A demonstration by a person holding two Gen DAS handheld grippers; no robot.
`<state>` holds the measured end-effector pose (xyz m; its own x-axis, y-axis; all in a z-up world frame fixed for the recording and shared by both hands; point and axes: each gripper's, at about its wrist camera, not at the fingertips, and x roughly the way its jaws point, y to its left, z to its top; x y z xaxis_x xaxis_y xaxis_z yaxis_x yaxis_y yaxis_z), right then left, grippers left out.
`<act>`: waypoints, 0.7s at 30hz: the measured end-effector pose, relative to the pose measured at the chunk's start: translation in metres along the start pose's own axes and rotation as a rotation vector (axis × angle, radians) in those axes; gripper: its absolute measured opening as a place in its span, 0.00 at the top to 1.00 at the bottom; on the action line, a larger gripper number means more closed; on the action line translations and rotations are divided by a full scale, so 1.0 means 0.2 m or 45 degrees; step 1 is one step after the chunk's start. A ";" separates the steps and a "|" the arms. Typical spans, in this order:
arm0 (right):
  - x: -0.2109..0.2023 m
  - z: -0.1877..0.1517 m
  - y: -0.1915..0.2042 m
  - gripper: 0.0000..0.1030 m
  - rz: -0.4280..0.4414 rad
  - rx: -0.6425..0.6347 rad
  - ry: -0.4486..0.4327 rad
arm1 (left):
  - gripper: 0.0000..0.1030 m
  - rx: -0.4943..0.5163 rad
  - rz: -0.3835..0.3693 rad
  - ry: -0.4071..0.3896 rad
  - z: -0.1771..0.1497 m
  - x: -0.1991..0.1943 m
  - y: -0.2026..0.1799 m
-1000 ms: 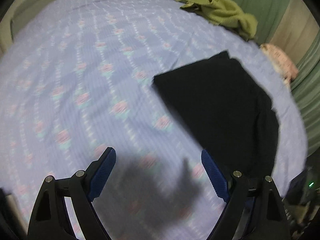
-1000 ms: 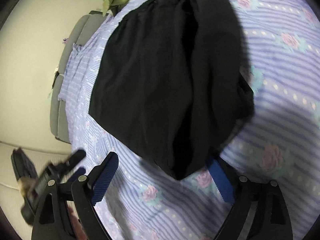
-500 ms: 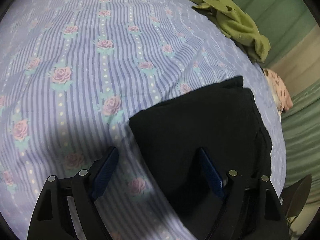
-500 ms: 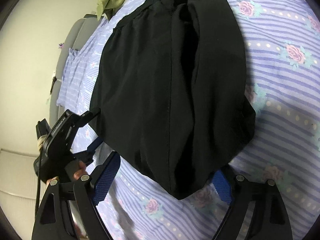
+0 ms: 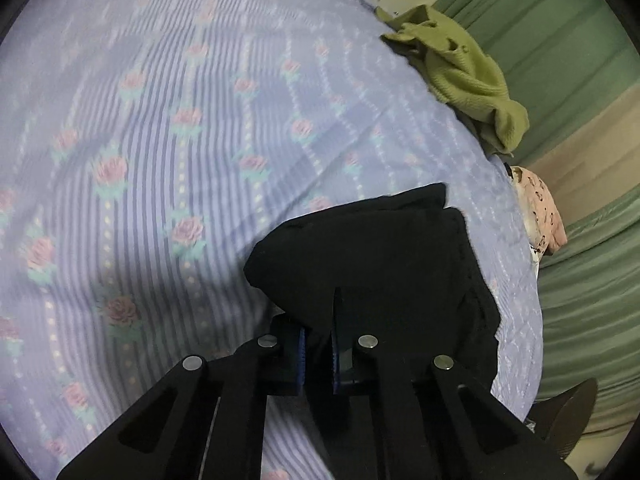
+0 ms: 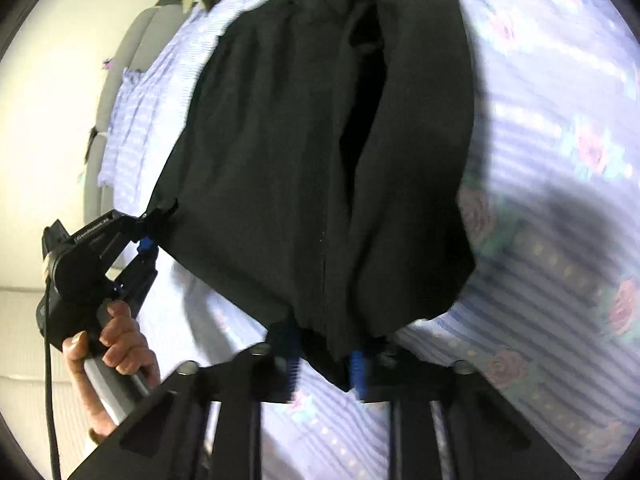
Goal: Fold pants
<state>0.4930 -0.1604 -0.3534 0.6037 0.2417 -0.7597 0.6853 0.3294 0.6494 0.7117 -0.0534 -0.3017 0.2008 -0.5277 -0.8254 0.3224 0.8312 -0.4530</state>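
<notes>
**Both tongs pinched on the near corners of the black pants**

On the bed (image 5: 168, 184), spread with a lilac striped sheet printed with roses, the black pants (image 5: 380, 256) are laid already folded into a broad dark slab, close to the edge that faces the green curtain (image 5: 560, 64). The left tongs (image 5: 318, 356) have just been closing, and black cloth is caught between the blue pads (image 5: 301, 354): a near corner of the pants is pinched and bunched up there. From the right wrist view the same garment (image 6: 304, 152) is seen lengthwise, with a deep crease running down its middle and its far end towards the head of the bed. The right tongs (image 6: 324, 368) have likewise just been closing, and the lower hem of the pants is gripped between their blue pads (image 6: 356, 372). In that view the left tongs (image 6: 150, 226) are seen at the left, clamped on the other near corner, which is pulled to a small point; the handle is held by the person's left hand (image 6: 116, 344), and a black cable hangs from it. The two gripped corners lie well apart along the near edge of the pants. A crumpled olive-green garment (image 5: 464, 76) is lying at the far edge of the bed, apart from the pants, and a pink patterned cloth (image 5: 540, 208) is seen just past the bed's side, near the curtain. Both views are somewhat blurred.
</notes>
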 end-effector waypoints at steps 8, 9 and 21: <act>-0.45 0.08 0.23 0.89 0.056 -0.240 -0.110 | 0.91 0.204 0.140 -0.175 -0.05 -0.37 -0.29; -0.53 0.10 0.25 0.89 0.085 -0.244 -0.109 | 0.91 0.220 0.143 -0.190 -0.06 -0.42 -0.32; -1.10 -0.01 0.51 0.90 0.304 -0.537 0.091 | 0.92 0.119 0.281 -0.411 -0.40 -1.26 -0.49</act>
<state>0.4283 -0.1787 -0.1202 0.6844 0.4127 -0.6010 0.2975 0.5946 0.7470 0.5553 0.0124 -0.0762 0.5498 -0.3788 -0.7445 0.3190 0.9189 -0.2320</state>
